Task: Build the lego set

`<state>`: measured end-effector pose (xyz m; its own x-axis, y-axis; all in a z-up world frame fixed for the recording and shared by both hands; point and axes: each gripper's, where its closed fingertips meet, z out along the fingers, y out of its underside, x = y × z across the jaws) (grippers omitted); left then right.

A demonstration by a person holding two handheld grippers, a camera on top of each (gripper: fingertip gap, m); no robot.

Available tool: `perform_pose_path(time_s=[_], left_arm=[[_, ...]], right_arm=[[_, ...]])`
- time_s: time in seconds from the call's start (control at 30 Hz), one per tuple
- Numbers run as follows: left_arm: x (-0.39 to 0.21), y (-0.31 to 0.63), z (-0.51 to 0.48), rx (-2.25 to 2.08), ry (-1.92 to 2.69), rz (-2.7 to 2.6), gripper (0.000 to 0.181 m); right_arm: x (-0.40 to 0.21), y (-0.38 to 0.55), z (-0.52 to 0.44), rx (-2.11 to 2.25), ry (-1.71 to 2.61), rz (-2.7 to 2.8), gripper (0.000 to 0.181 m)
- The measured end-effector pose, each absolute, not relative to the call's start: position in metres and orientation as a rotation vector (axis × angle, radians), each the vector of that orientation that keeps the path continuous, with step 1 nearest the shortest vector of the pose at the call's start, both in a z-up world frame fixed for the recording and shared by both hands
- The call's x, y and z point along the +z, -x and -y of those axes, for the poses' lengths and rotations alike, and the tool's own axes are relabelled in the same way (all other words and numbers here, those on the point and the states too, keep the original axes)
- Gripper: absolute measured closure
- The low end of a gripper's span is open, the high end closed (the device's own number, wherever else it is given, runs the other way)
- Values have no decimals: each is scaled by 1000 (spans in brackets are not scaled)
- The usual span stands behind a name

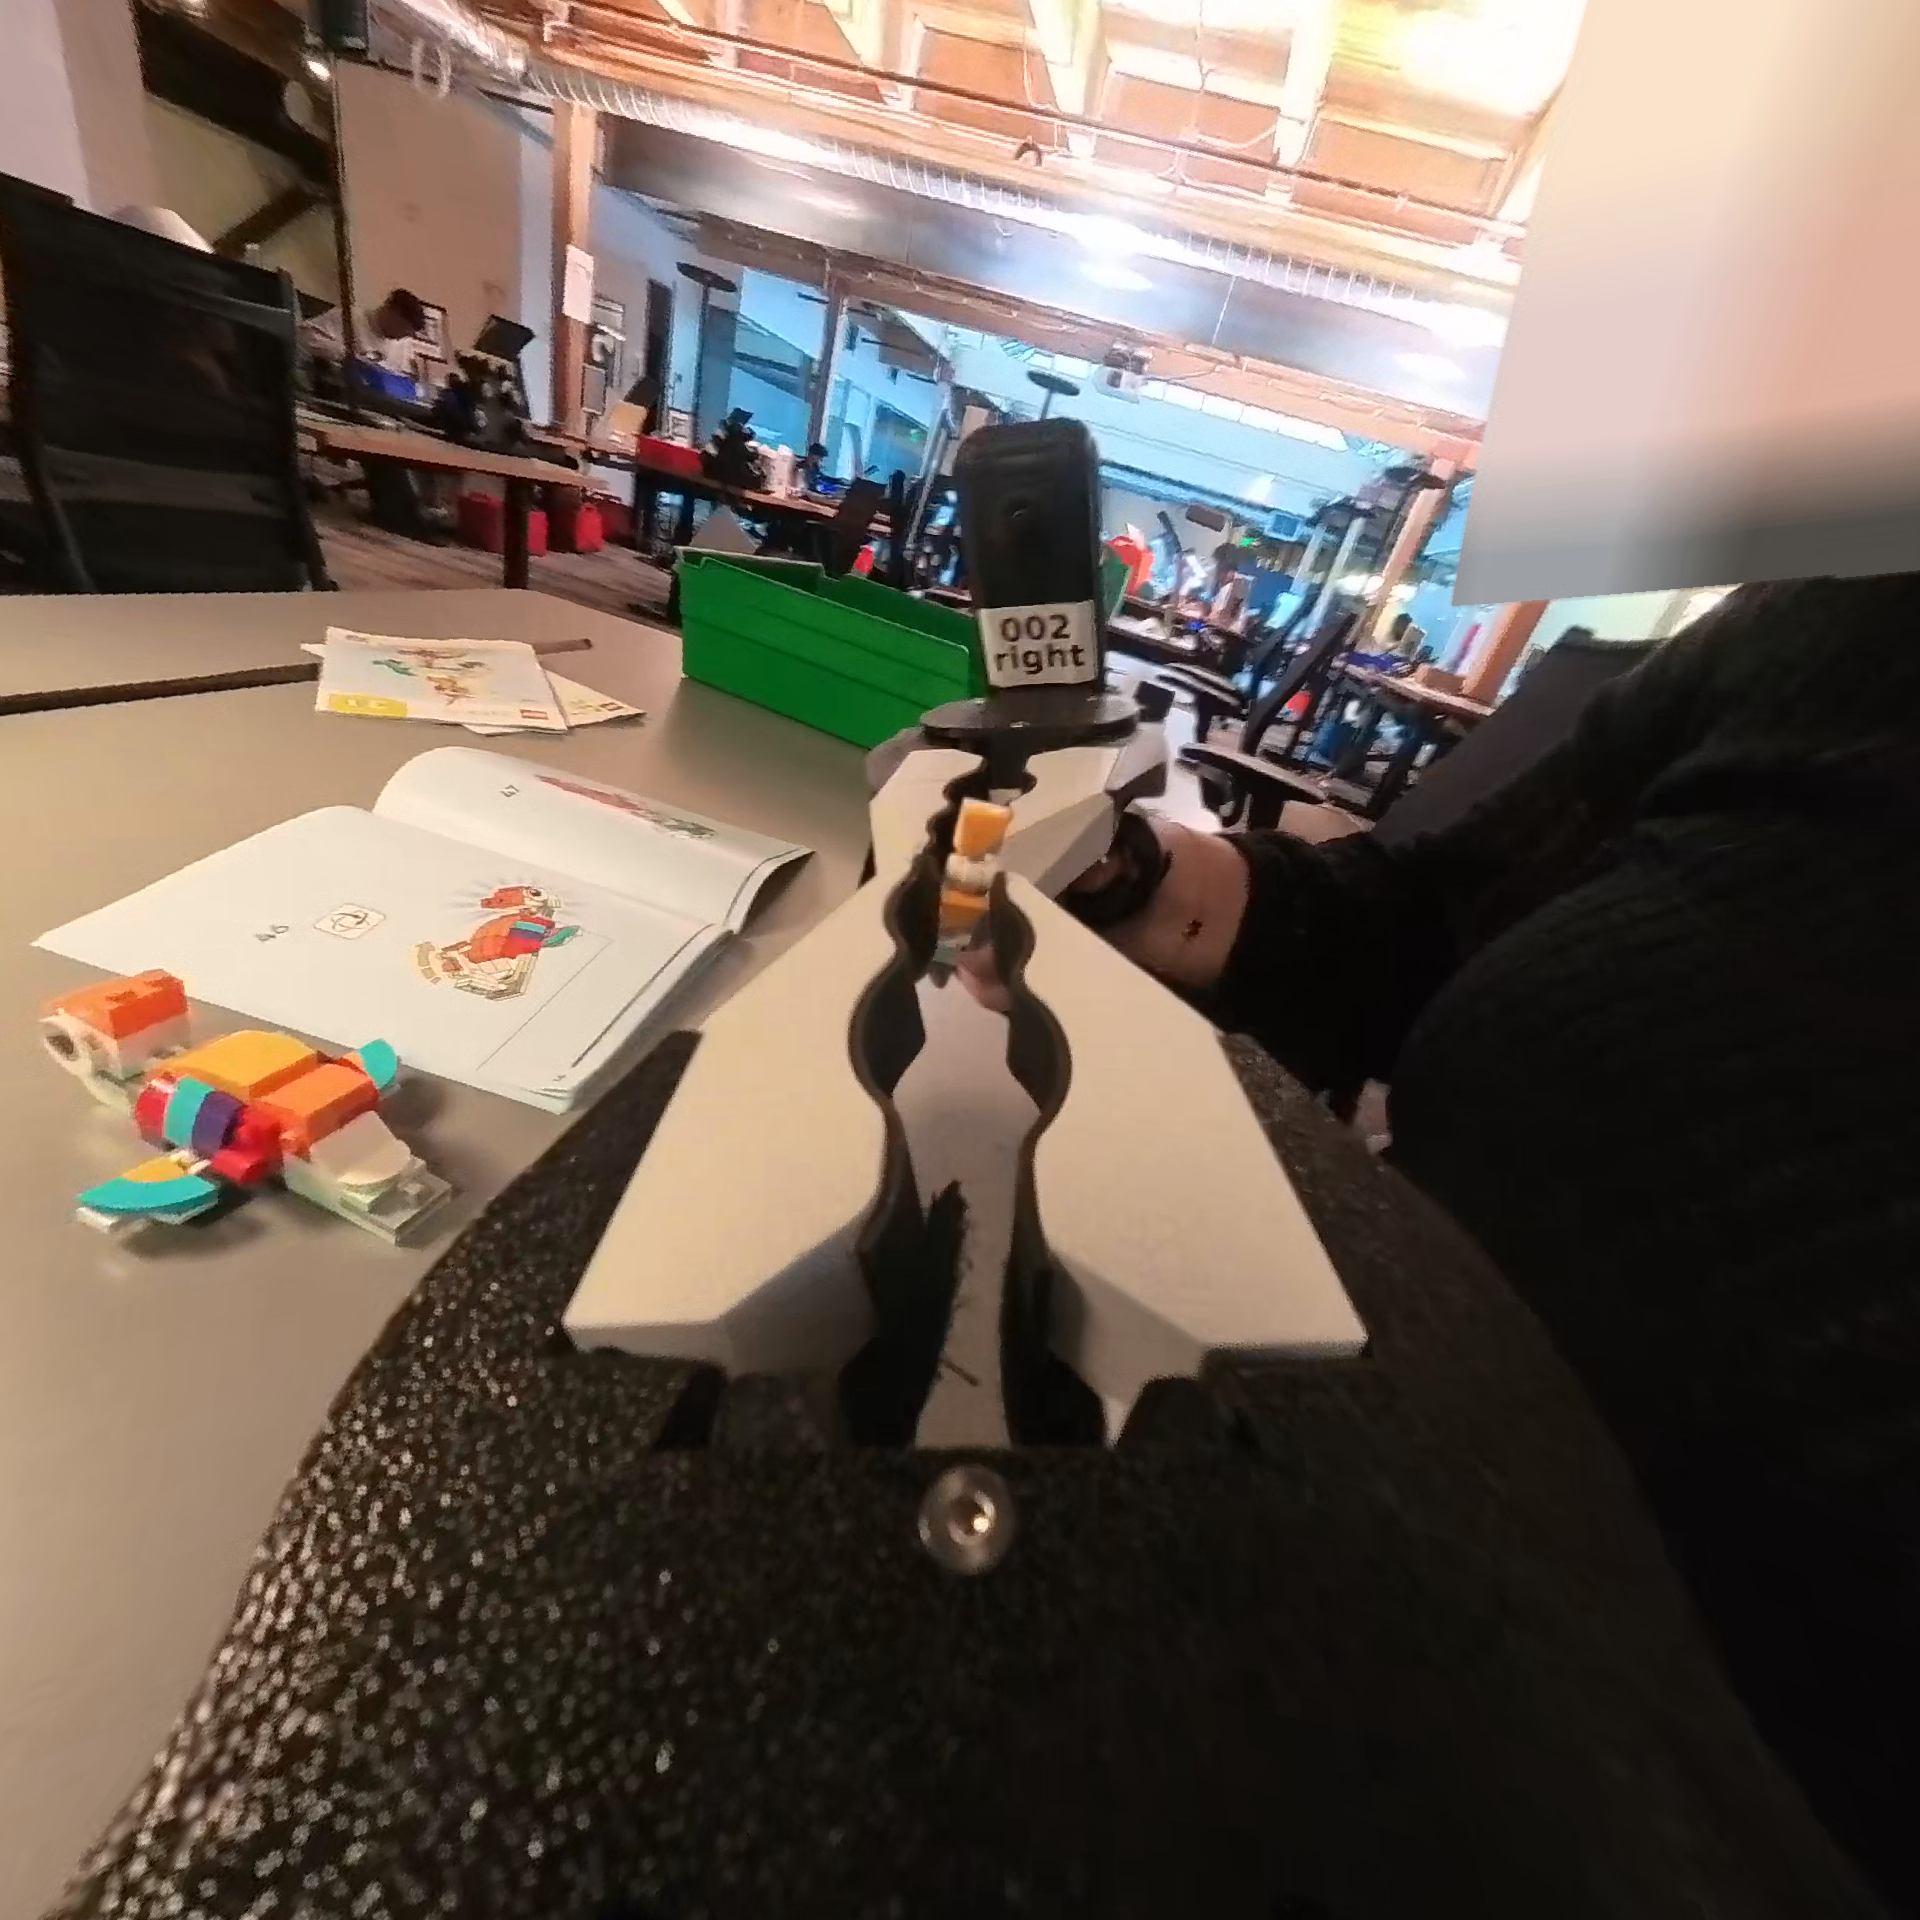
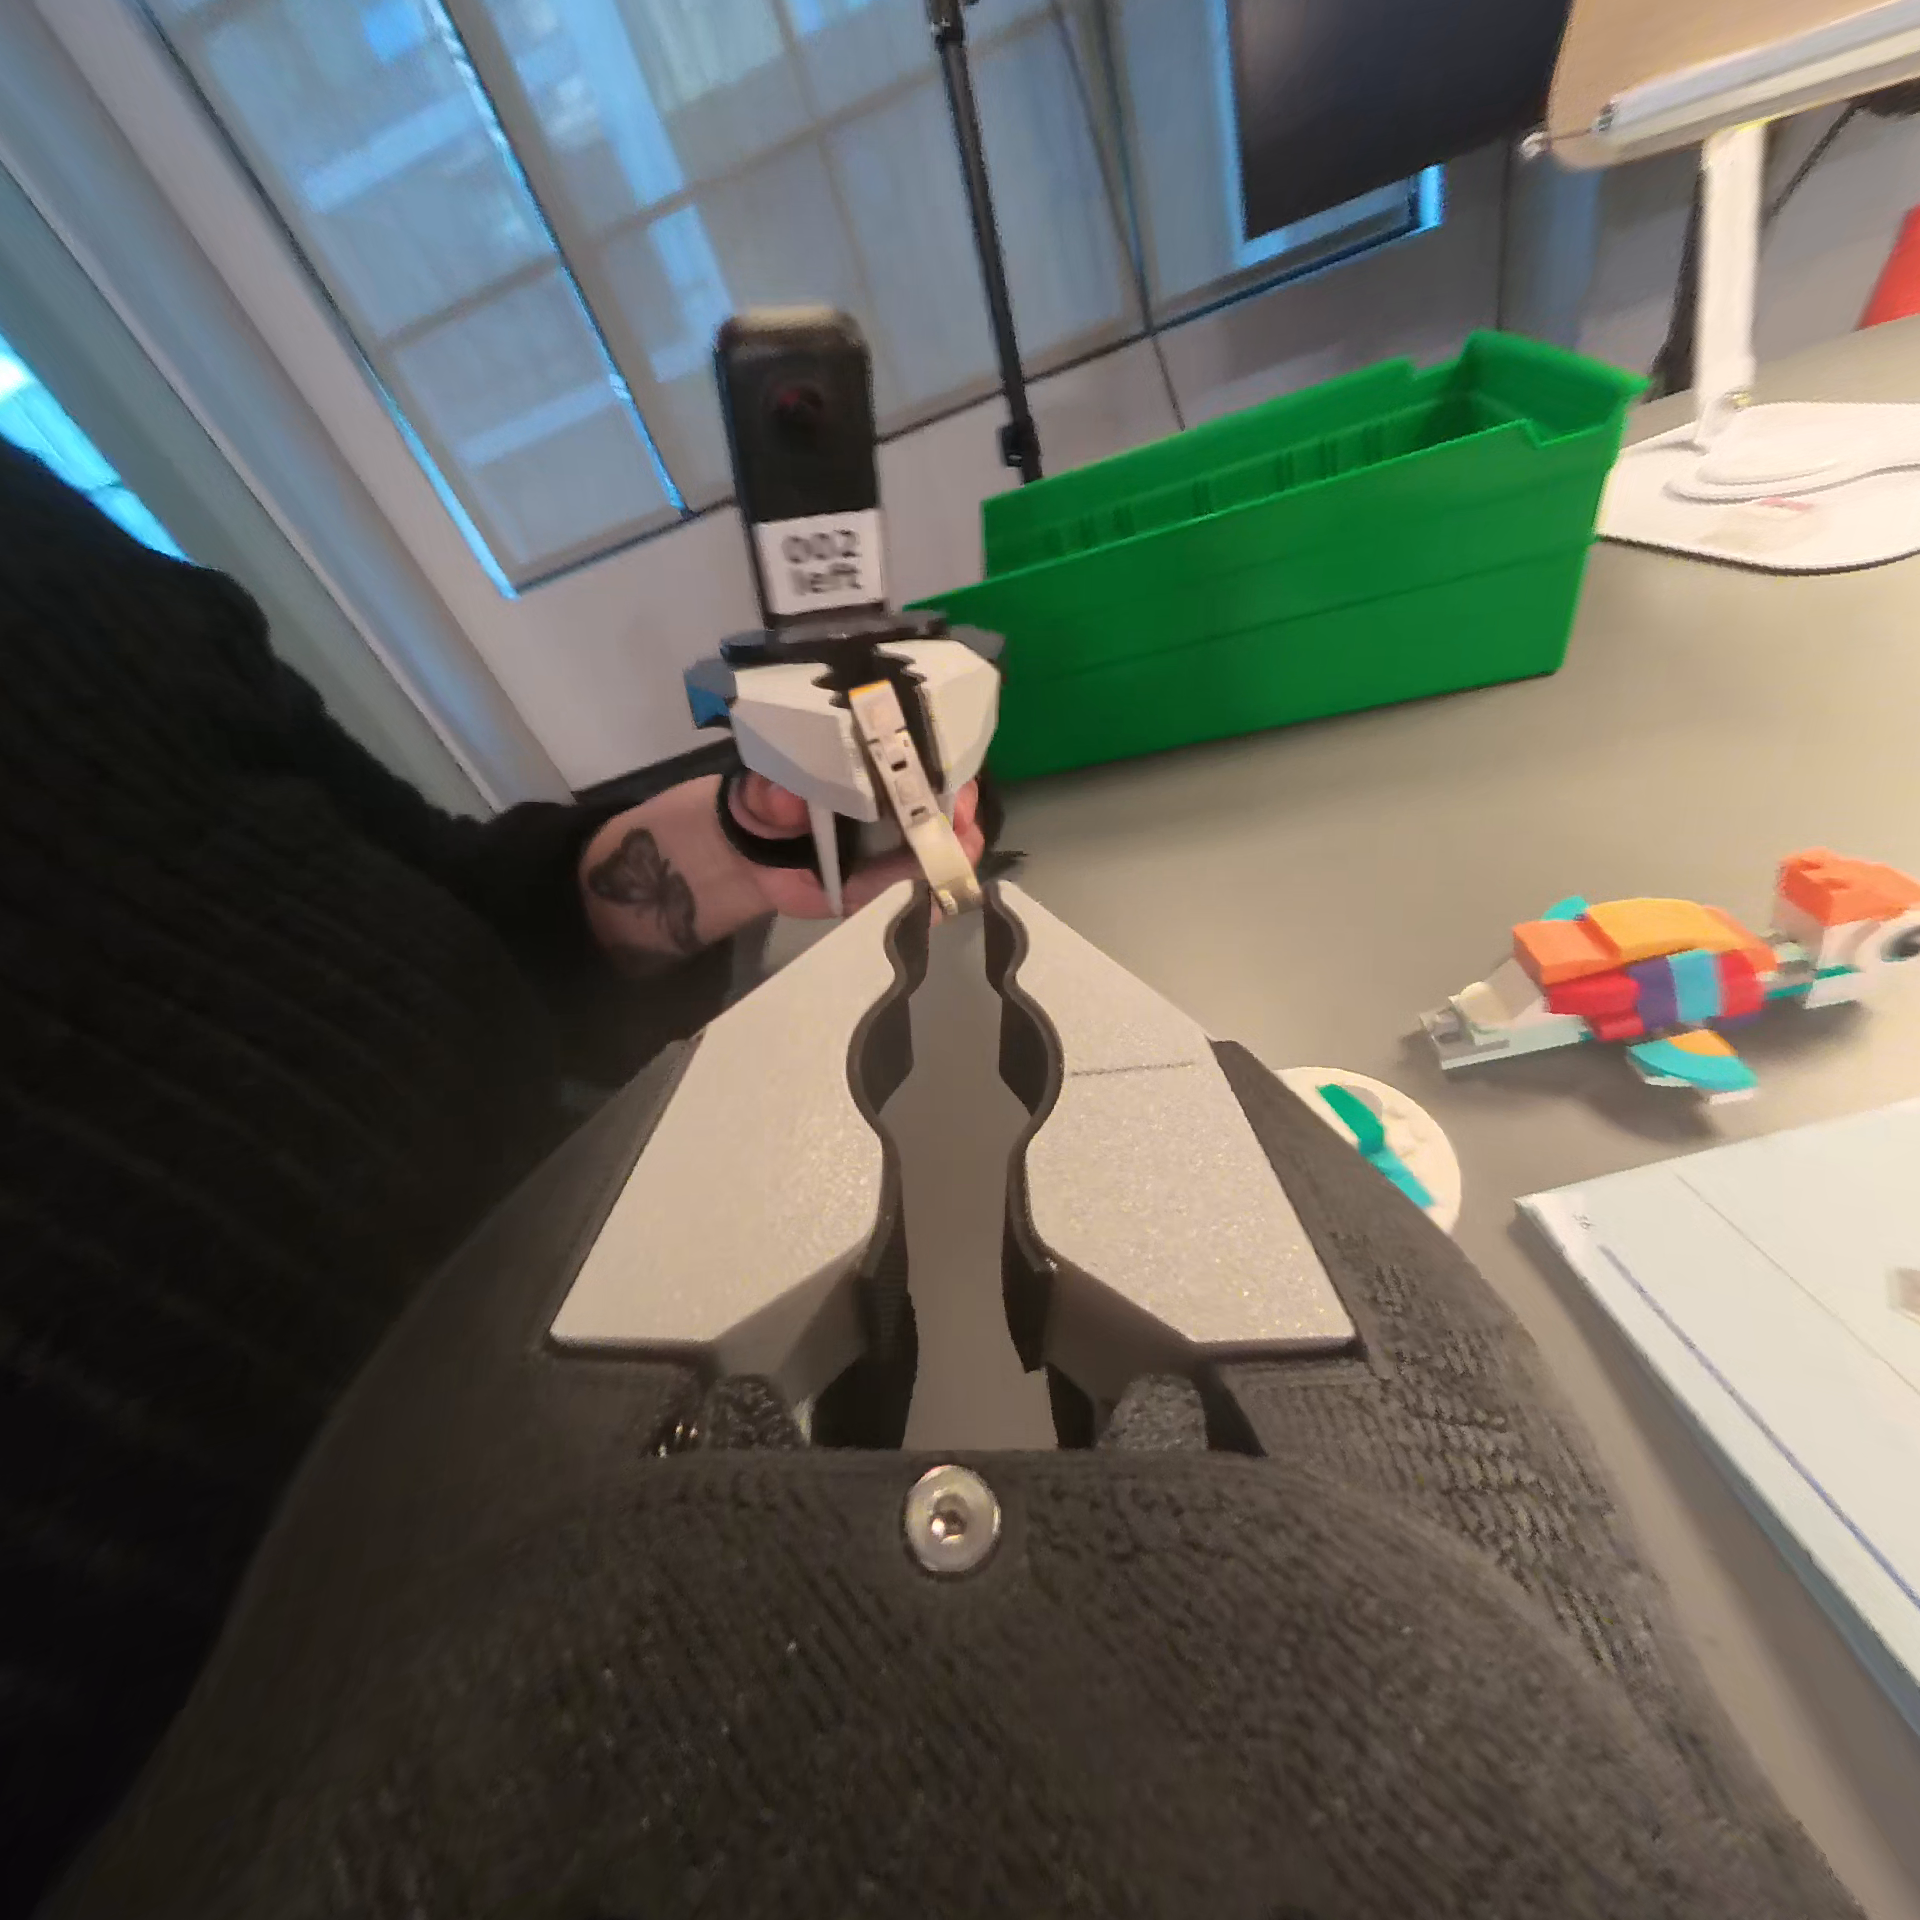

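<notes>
My left gripper [image 1: 958,894] is shut on a slim lego sub-assembly [image 1: 977,847] of orange, white and tan pieces, held up above the table. My right gripper [image 2: 951,902] faces it head-on and is shut on the other end of the same piece [image 2: 914,810]. In the right wrist view the left gripper [image 2: 899,769] holds the piece slanting down into my right fingertips. A bigger lego model [image 1: 249,1112] in orange, red, teal and purple lies on the grey table [image 1: 312,1455]; it also shows in the right wrist view [image 2: 1662,987].
An open instruction booklet [image 1: 416,914] lies beside the model, with leaflets [image 1: 447,675] behind. A green bin [image 2: 1299,623] stands at the back. A white round dish [image 2: 1392,1143] with a teal piece sits by my right gripper. A lamp base [image 2: 1766,468] stands at far right. Less than 4 cm separates the two grippers' tips. Left tips and right tips are each some 15 cm from the bigger lego model [image 1: 249,1112].
</notes>
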<state>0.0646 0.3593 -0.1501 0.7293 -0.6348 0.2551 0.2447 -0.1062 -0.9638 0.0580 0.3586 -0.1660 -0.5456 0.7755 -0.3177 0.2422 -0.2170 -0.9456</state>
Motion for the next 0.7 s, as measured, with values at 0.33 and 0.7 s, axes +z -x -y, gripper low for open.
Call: perform_pose_path(time_s=[0.33, 0.7], left_arm=[[-144, -19, -393, -596, 1504, 193, 175], [-148, -28, -408, -1071, 1324, 586, 176]], right_arm=[[-159, -36, -400, 518, 693, 1463, 144], [-149, -29, -408, -306, 144, 1243, 164]])
